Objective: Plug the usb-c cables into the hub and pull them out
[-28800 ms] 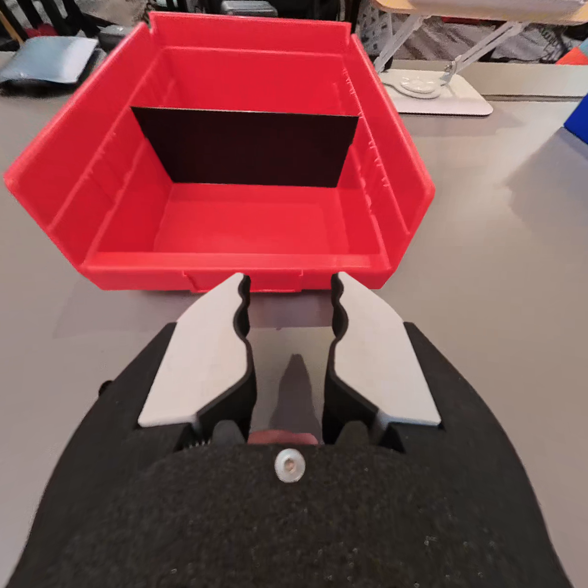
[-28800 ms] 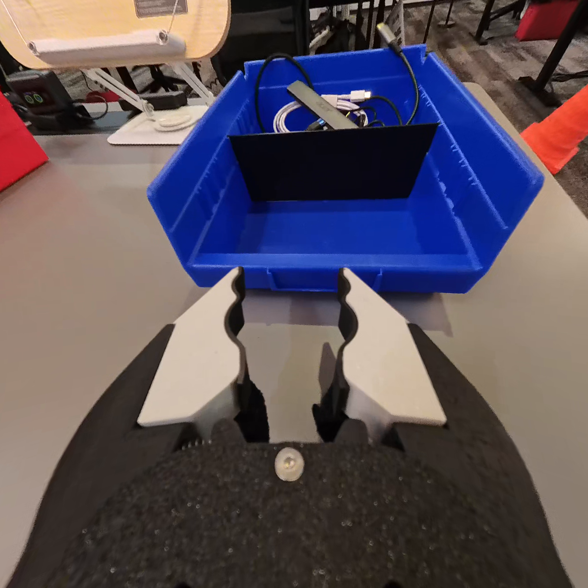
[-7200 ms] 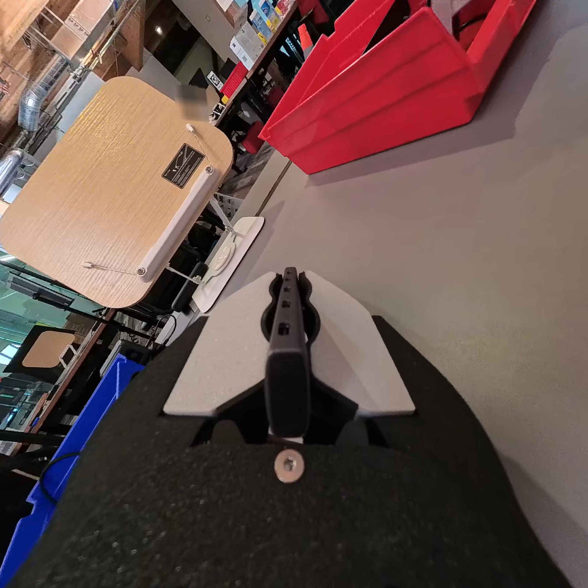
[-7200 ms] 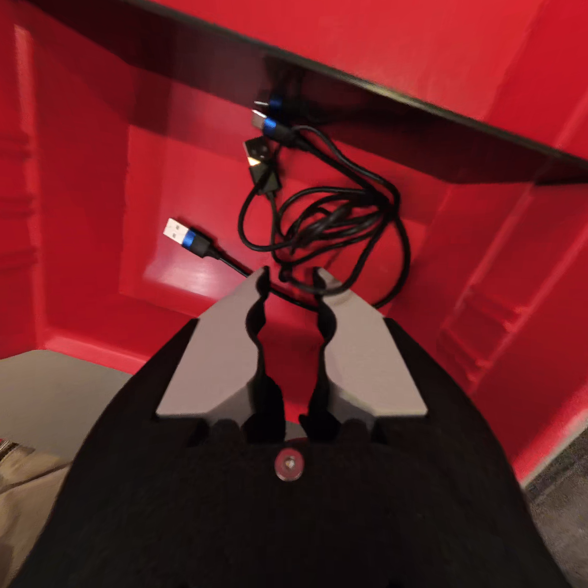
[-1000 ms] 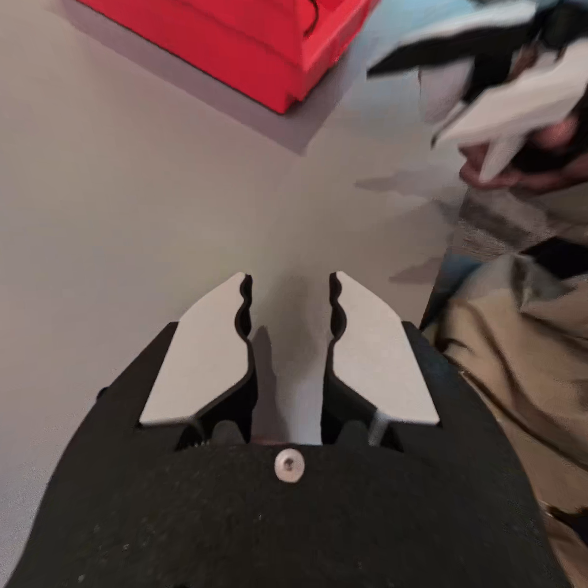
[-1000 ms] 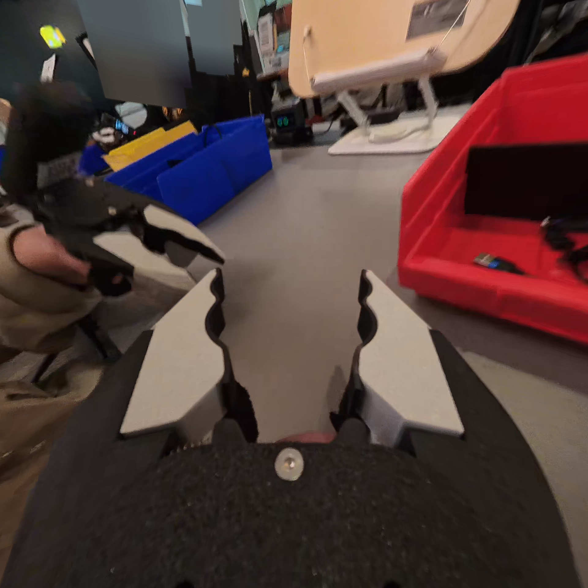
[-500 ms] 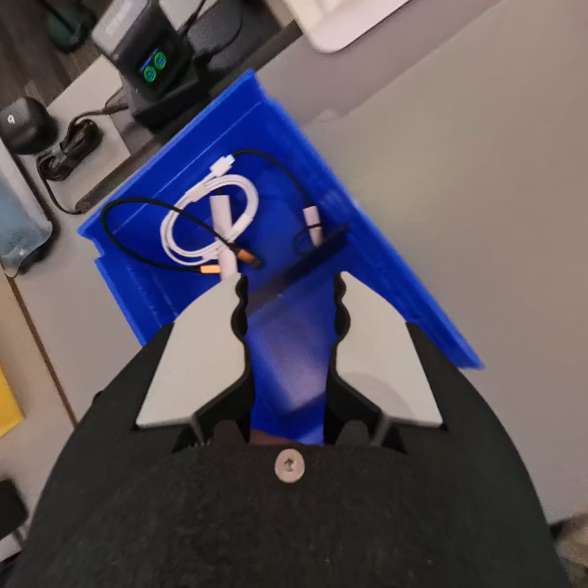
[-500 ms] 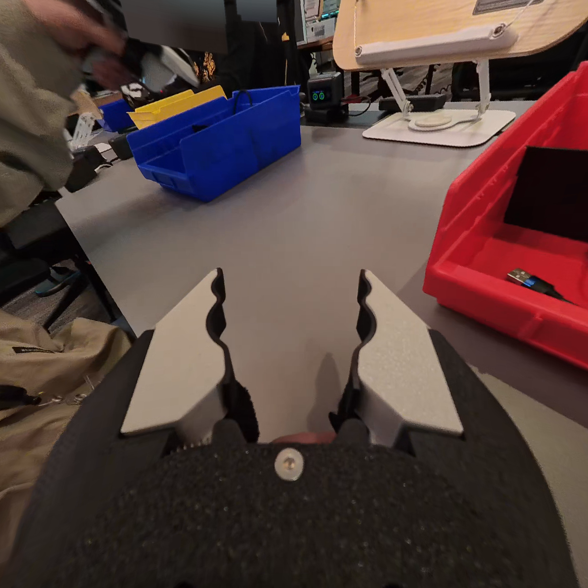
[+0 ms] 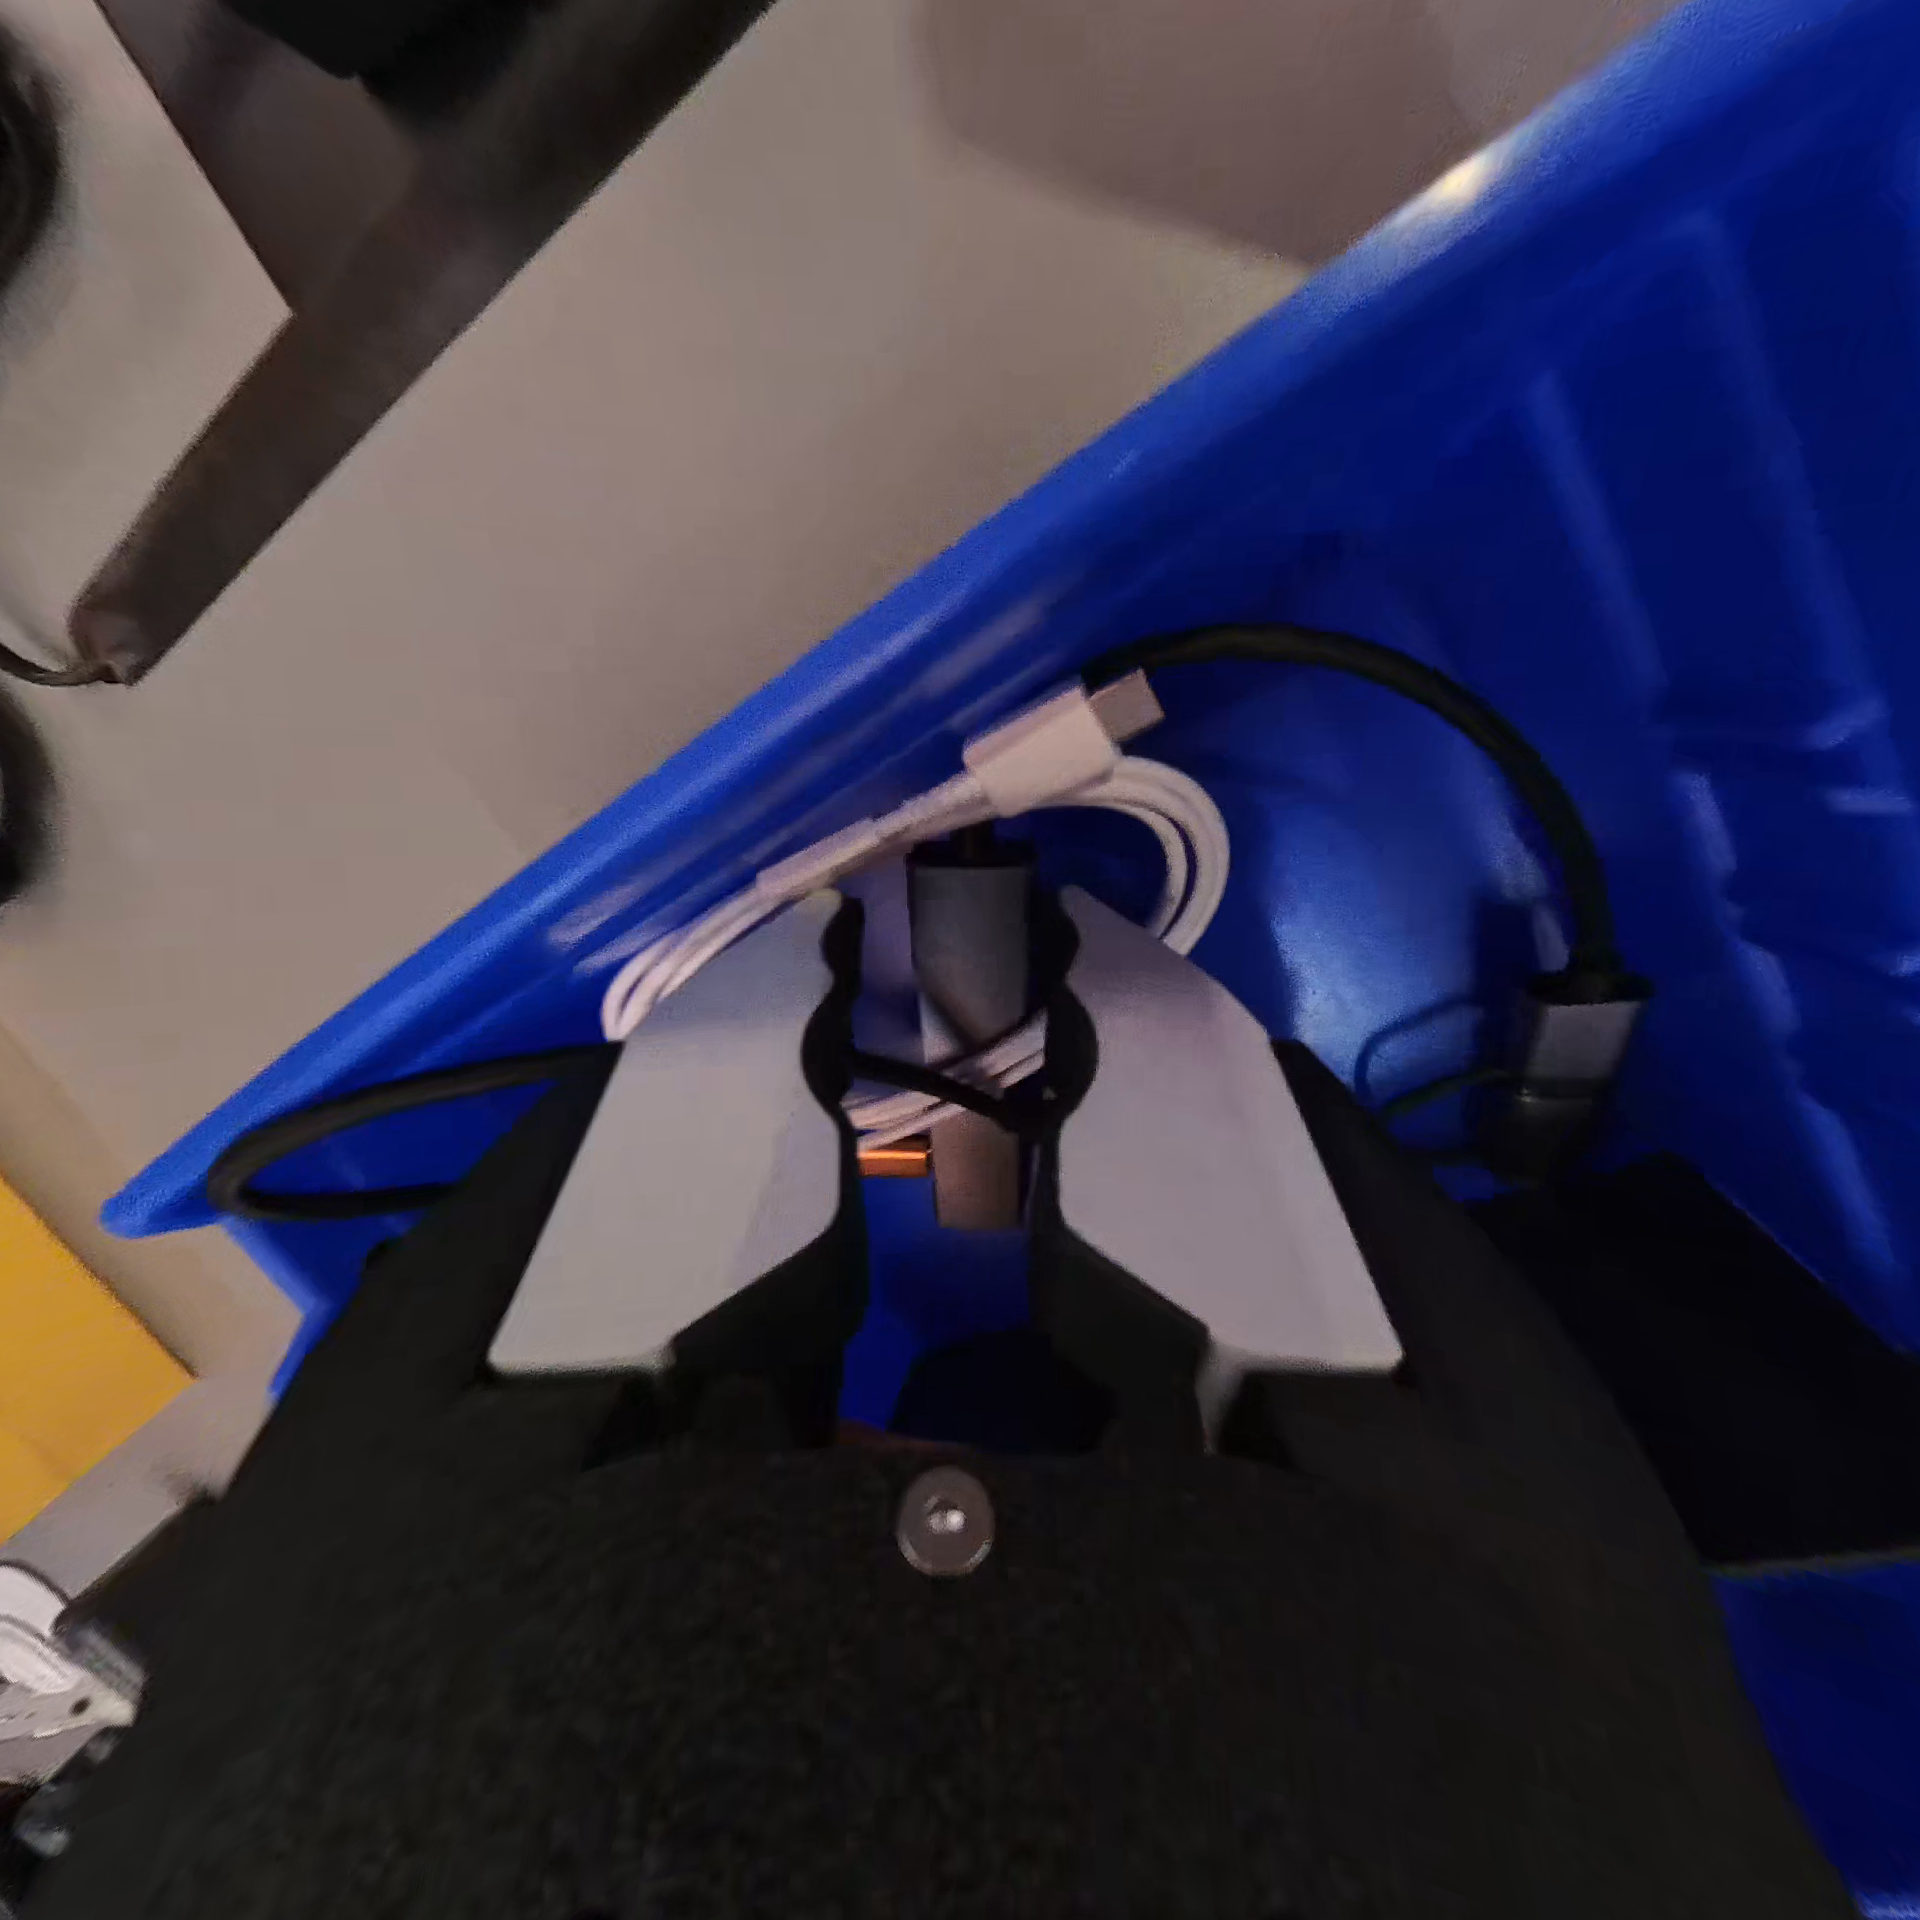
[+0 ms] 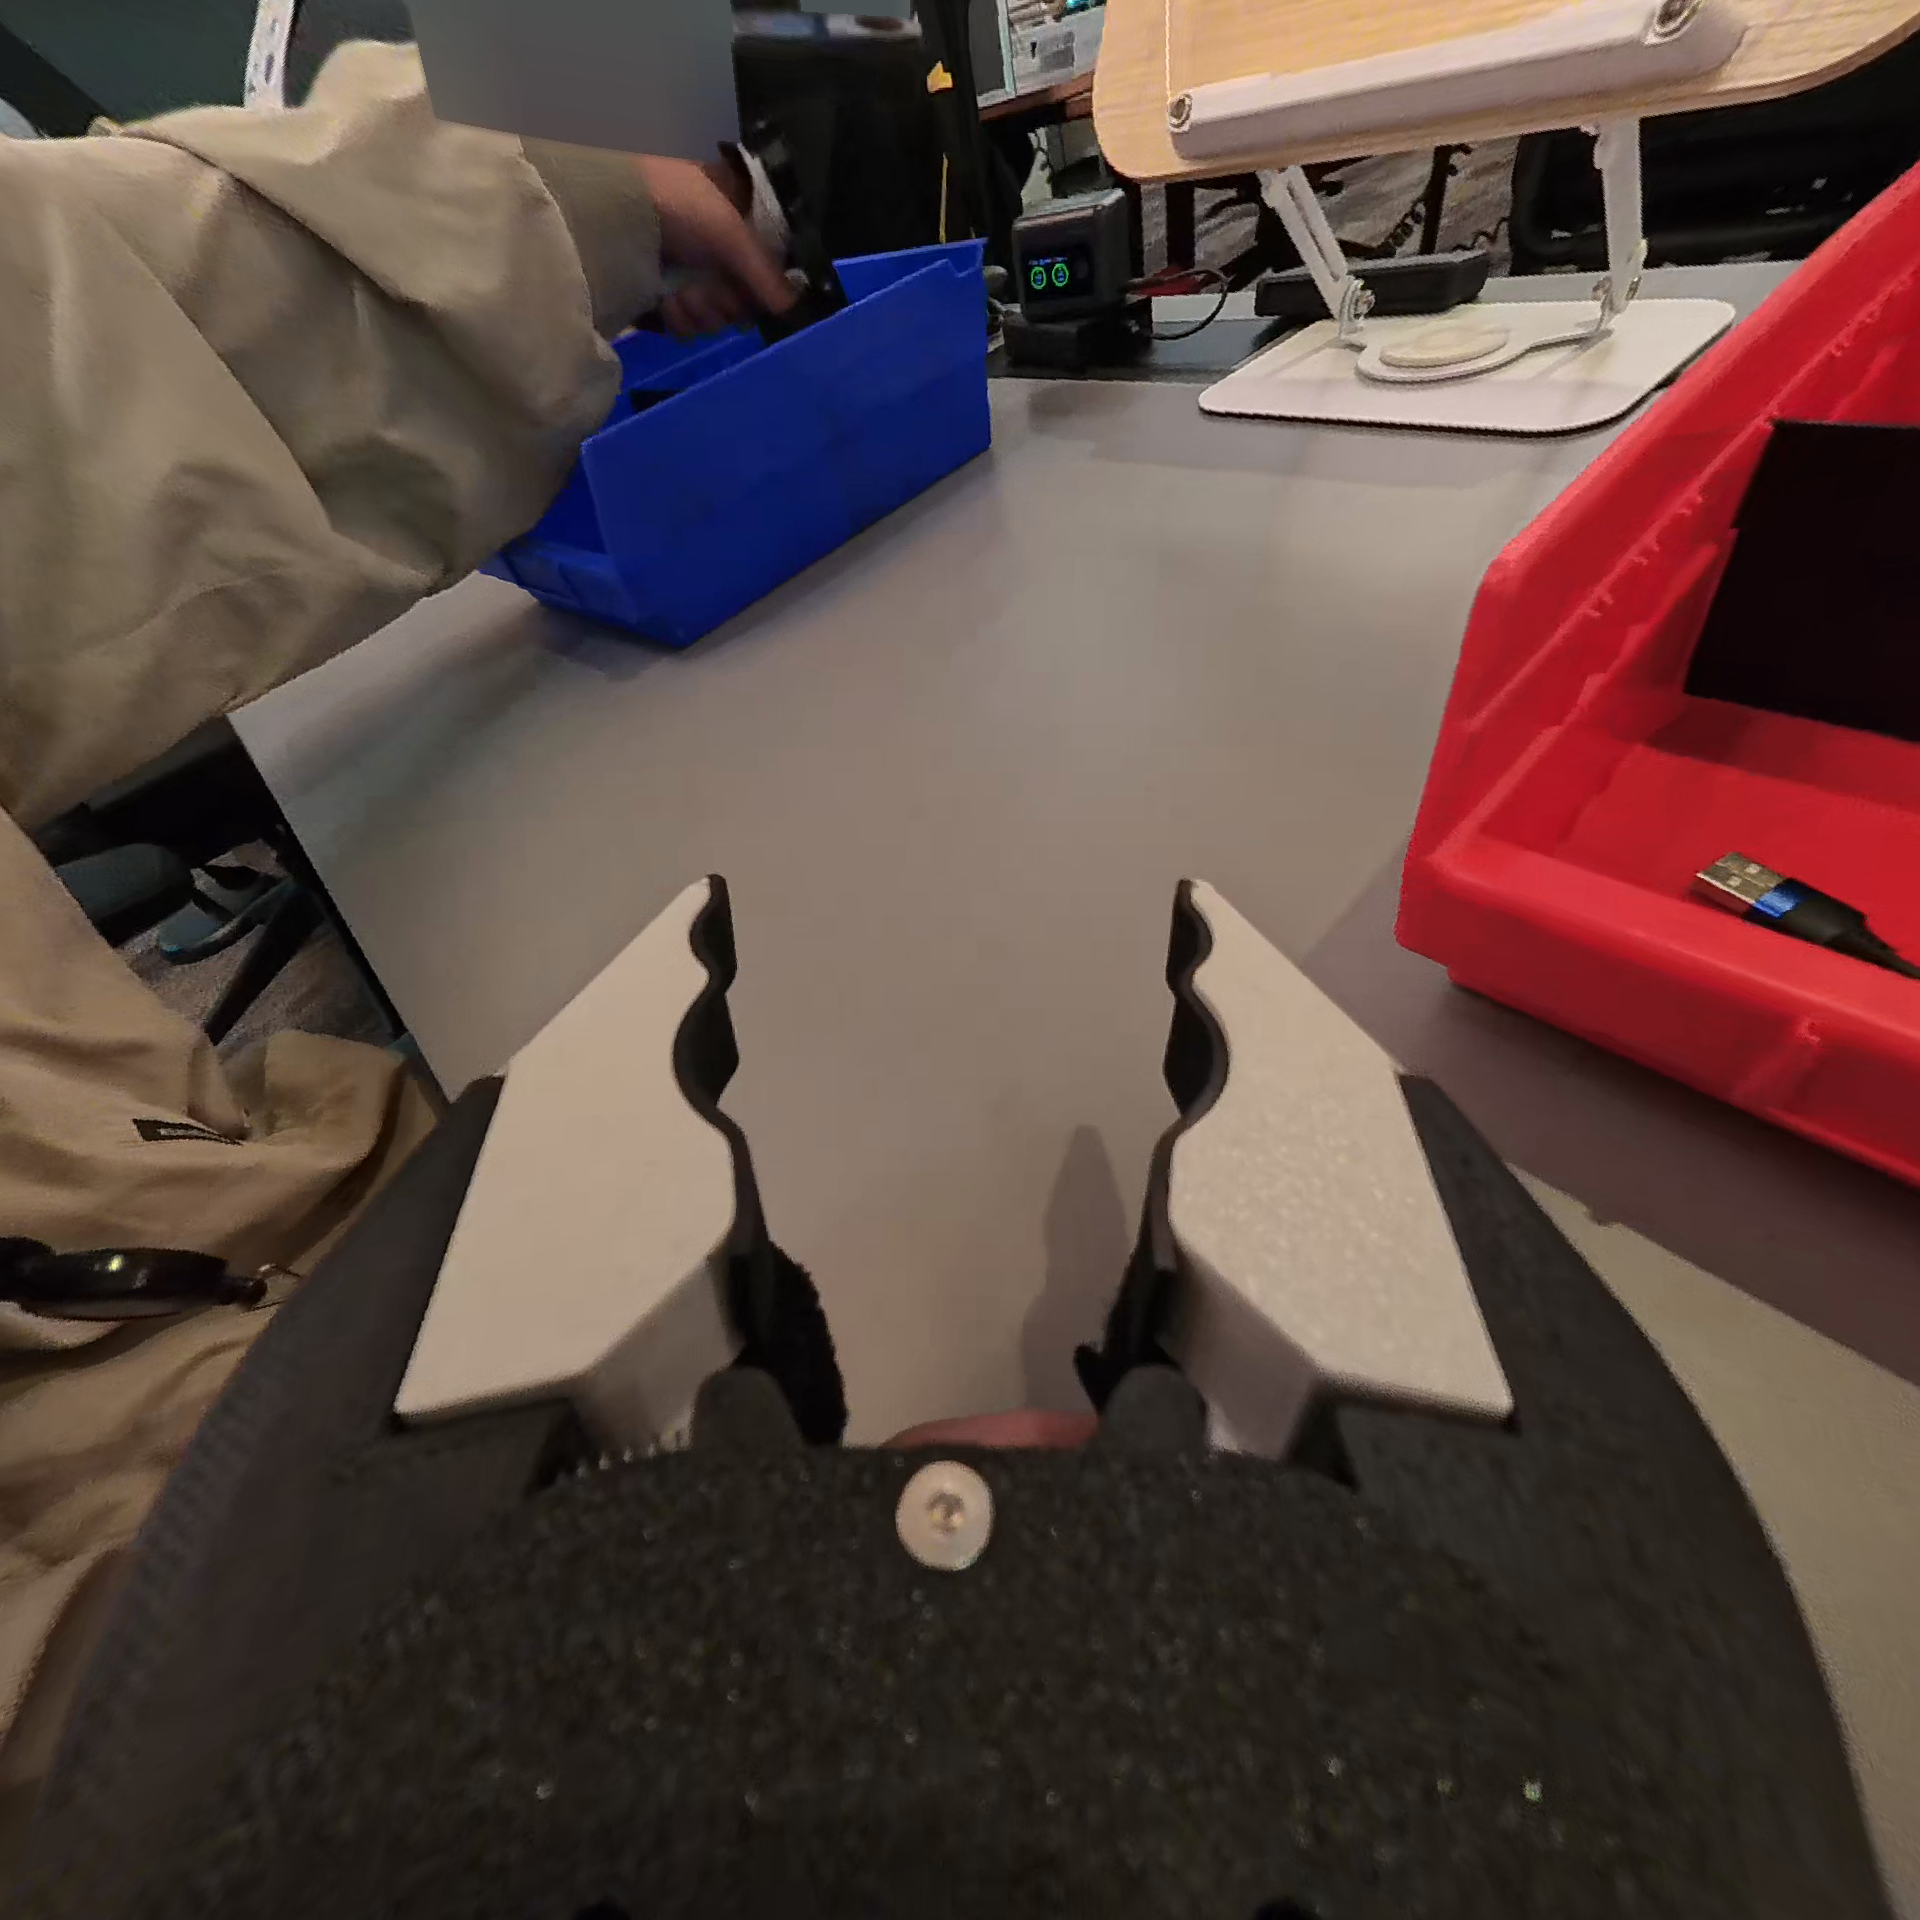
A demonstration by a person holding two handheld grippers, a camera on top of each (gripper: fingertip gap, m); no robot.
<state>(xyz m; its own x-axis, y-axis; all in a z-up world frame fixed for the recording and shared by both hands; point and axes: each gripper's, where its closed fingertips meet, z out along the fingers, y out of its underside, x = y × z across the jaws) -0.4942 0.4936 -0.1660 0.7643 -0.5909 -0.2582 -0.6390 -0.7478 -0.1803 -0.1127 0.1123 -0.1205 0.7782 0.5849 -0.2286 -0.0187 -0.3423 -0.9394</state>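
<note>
In the left wrist view my left gripper is down inside the blue bin. Its jaws are open and straddle a grey bar-shaped plug or adapter, with a small gap on the left side. A coiled white cable with a white USB-C plug lies around it. A black cable ends in a grey connector to the right. My right gripper is open and empty above the grey table. A USB plug with a blue collar lies in the red bin.
In the right wrist view a person's beige sleeve reaches into the blue bin at the back left. A wooden stand on a white base and a small black device with green lights are behind. The table edge runs along the left. My hands' fingertips stand some 55 cm from each other. About 8 cm separates my left fingertips from the grey connector.
My left gripper has dropped from above the blue bin into its back compartment, and its fingers now sit around the grey bar. My right gripper has hardly moved.
</note>
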